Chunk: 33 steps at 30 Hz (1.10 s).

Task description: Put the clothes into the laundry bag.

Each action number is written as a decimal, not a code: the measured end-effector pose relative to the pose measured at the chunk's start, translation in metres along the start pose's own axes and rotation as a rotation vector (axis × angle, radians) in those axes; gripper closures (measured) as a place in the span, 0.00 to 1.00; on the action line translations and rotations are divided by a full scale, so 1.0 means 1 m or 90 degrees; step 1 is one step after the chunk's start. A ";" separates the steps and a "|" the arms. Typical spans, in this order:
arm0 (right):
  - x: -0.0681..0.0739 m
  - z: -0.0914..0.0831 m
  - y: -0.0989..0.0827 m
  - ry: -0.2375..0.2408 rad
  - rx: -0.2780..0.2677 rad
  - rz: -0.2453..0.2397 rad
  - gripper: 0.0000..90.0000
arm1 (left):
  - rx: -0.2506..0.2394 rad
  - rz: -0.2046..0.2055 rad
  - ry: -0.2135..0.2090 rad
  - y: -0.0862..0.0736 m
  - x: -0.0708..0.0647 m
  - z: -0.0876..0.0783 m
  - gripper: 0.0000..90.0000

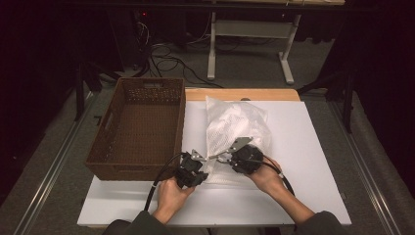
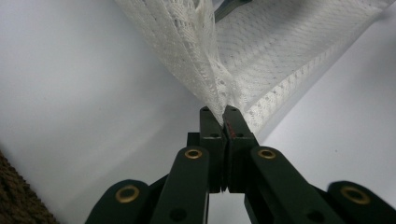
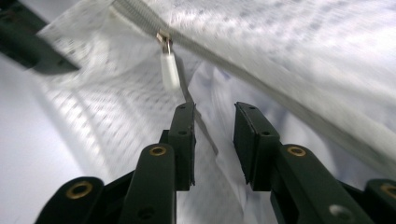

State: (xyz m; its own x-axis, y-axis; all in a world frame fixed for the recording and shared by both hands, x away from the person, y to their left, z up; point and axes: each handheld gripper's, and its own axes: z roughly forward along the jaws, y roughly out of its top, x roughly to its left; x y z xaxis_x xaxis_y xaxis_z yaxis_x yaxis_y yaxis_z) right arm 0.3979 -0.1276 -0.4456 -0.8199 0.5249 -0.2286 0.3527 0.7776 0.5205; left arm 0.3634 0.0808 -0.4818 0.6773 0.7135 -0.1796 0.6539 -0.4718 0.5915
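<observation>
A white mesh laundry bag (image 1: 235, 132) lies on the white table surface (image 1: 313, 161), just to the right of a brown woven basket (image 1: 139, 127) and near the middle of the board, its upper end reaching toward the wooden strip (image 1: 244, 94) at the far edge. In the left gripper view the mesh bag (image 2: 280, 51) gathers into a narrow fold that runs down between the two black jaws, which are pressed together on the fabric; the left gripper (image 2: 224, 114) is thus clamped on the bag's near corner. In the high view the left gripper (image 1: 193, 169) sits at the lower left edge of the bag, just beside the near right corner of the basket, with its cable (image 1: 159, 183) trailing toward the person's left hand (image 1: 171, 196). In the right gripper view the jaws of the right gripper (image 3: 214, 121) stand apart with nothing pinched between them; the bag's zipper (image 3: 280, 88) runs diagonally across the blurred mesh, and its white zipper pull (image 3: 169, 70) hangs just beyond the tip of the left-hand jaw, not touching it as far as can be told. In the high view the right gripper (image 1: 244, 156) rests over the lower part of the bag, held by the right hand (image 1: 266, 176), close to the left gripper but separate from it. Beyond the table, a grey floor with cables (image 1: 171, 61) and the white legs of another table frame (image 1: 249, 34) are visible.
</observation>
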 end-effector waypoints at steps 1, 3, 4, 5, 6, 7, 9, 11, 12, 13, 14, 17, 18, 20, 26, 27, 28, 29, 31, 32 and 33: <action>0.000 -0.003 -0.004 0.003 0.000 0.004 0.82 | 0.000 -0.001 -0.001 0.000 0.000 0.000 0.98; 0.000 -0.003 -0.009 0.006 0.011 0.000 0.86 | 0.000 -0.002 -0.004 0.000 0.000 0.000 0.98; 0.000 -0.001 -0.012 0.006 0.019 -0.002 0.88 | 0.000 -0.002 -0.004 0.000 -0.001 0.000 0.98; -0.001 0.002 -0.013 0.009 0.029 -0.002 0.89 | 0.000 -0.003 -0.006 0.000 -0.001 0.000 0.98; -0.002 0.007 -0.013 0.005 0.036 -0.001 0.91 | 0.000 -0.002 -0.007 0.000 -0.001 0.000 0.98; -0.004 0.012 -0.012 0.009 0.042 -0.002 0.92 | -0.001 -0.003 -0.006 0.001 -0.001 0.000 0.98; -0.008 0.025 -0.009 0.000 0.056 0.001 0.94 | -0.003 -0.005 -0.006 0.000 -0.001 -0.001 0.98; -0.017 0.041 -0.005 -0.013 0.075 0.003 0.97 | -0.002 -0.005 -0.008 0.000 -0.001 -0.002 0.99; -0.021 0.047 -0.003 -0.011 0.078 0.019 0.98 | -0.001 -0.005 -0.008 0.000 -0.001 -0.003 0.99; -0.026 0.053 -0.002 -0.017 0.085 0.028 0.99 | -0.001 -0.002 -0.005 0.000 -0.001 -0.003 0.99; -0.032 0.059 0.000 -0.029 0.090 0.038 1.00 | 0.000 0.001 -0.003 0.001 -0.001 -0.003 0.99; -0.040 0.067 0.005 -0.061 0.091 0.041 1.00 | 0.001 -0.003 -0.008 0.001 0.000 -0.003 0.99; -0.042 0.068 0.006 -0.061 0.096 0.043 0.98 | 0.000 -0.002 -0.007 0.001 0.000 -0.003 0.99; -0.042 0.066 0.005 -0.045 0.089 0.057 0.90 | -0.001 0.001 -0.006 0.001 -0.002 -0.003 0.99; -0.024 0.033 -0.006 -0.022 0.053 0.037 0.77 | 0.001 0.004 -0.006 0.000 -0.002 0.000 0.98; -0.022 0.024 -0.009 -0.014 0.047 0.037 0.77 | 0.003 0.003 -0.007 0.000 -0.001 0.000 0.98; -0.021 0.018 -0.012 -0.012 0.044 0.040 0.77 | 0.001 -0.001 -0.007 0.000 -0.002 0.001 0.98; -0.021 0.014 -0.015 -0.010 0.040 0.039 0.76 | 0.001 -0.001 -0.007 0.001 -0.002 0.002 0.98; -0.022 0.003 -0.021 -0.012 0.029 0.047 0.77 | 0.001 -0.003 -0.008 0.001 -0.002 0.001 0.97; -0.023 -0.002 -0.026 -0.011 0.022 0.058 0.78 | -0.001 -0.004 -0.008 0.001 -0.002 0.001 0.97; -0.025 -0.005 -0.031 -0.012 0.014 0.059 0.78 | -0.002 -0.003 -0.008 0.001 -0.002 0.001 0.97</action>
State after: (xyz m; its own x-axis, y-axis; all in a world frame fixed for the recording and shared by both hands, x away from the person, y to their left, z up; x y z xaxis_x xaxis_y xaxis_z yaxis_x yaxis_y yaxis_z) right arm 0.4056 -0.1666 -0.4513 -0.7746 0.6011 -0.1966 0.4365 0.7331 0.5216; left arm 0.3629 0.0784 -0.4821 0.6779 0.7096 -0.1921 0.6565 -0.4668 0.5925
